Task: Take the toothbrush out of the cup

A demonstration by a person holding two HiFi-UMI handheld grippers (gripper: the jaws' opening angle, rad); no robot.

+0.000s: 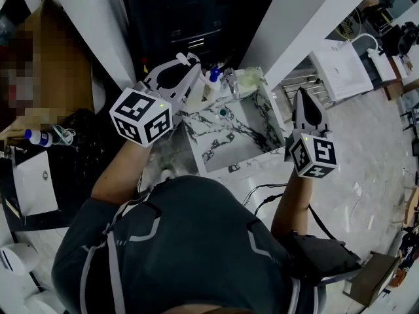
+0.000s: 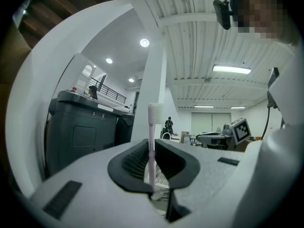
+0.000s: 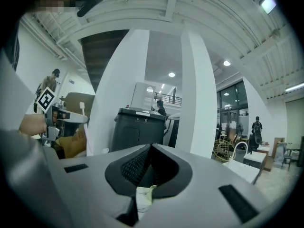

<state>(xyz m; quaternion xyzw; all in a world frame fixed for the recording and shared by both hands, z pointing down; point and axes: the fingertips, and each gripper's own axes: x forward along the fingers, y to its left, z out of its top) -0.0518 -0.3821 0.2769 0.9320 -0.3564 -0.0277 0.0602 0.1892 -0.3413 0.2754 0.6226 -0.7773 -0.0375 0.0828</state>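
Observation:
A pale toothbrush (image 2: 151,146) stands upright between the jaws of my left gripper (image 2: 152,172), its bristle head (image 2: 154,112) sticking up above them. The jaws are shut on its handle. In the head view the left gripper (image 1: 192,67) is held level above the far left corner of the marble sink (image 1: 262,142). The right gripper view shows the toothbrush (image 3: 84,127) small at the left, below that gripper's marker cube. My right gripper (image 1: 301,97) hangs at the sink's right side, its jaws (image 3: 149,175) shut with nothing in them. No cup shows clearly.
A faucet (image 1: 230,80) and a blue-topped bottle (image 1: 213,76) stand at the back of the sink. A dark grey bin (image 2: 83,132) and a white pillar (image 2: 154,56) lie ahead. A white table (image 1: 340,70) stands at the right. Cables run over the floor.

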